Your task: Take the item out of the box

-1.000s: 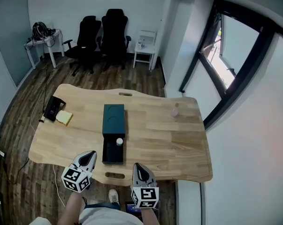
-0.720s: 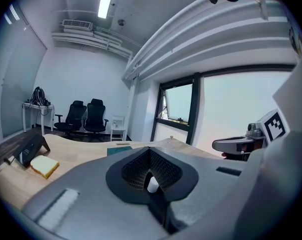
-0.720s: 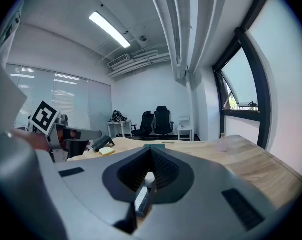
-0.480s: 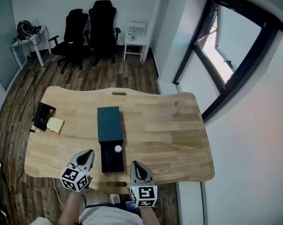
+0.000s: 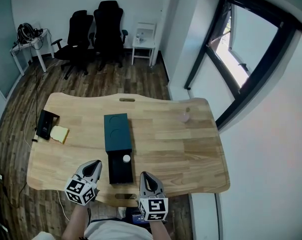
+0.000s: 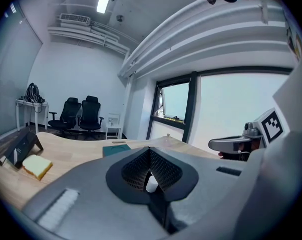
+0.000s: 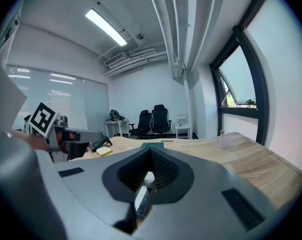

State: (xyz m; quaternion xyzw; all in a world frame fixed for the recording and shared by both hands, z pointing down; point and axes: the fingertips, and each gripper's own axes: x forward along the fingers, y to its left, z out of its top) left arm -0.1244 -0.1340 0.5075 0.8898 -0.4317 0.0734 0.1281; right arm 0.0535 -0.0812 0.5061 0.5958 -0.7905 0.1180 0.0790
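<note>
- One surface (image 5: 191,149) carries one dark box (image 5: 118,134), its near tray open.
- Two tools, the left hand-held gripper (image 5: 94,165) and the right hand-held gripper (image 5: 145,177), flank the box, both closed and empty.
- One white item (image 5: 126,158) lies in the tray, ungrasped; likely next, one gripper opens and reaches in.

On the table (image 5: 186,154) the open box (image 5: 114,175) sits near the front edge, left of centre. Its lid (image 5: 118,131) lies directly behind it — the two touch end to end. The small item (image 5: 126,158) lies in the box at its far end. The left gripper (image 5: 96,163) is just left of the box's near end, the right gripper (image 5: 143,175) just right of it. At the table's left edge stands a stand (image 5: 44,123) with a sponge (image 5: 59,133) just beside it; a small bottle (image 5: 185,116) stands well apart to the right. Behind the table — two office chairs (image 5: 109,29).
</note>
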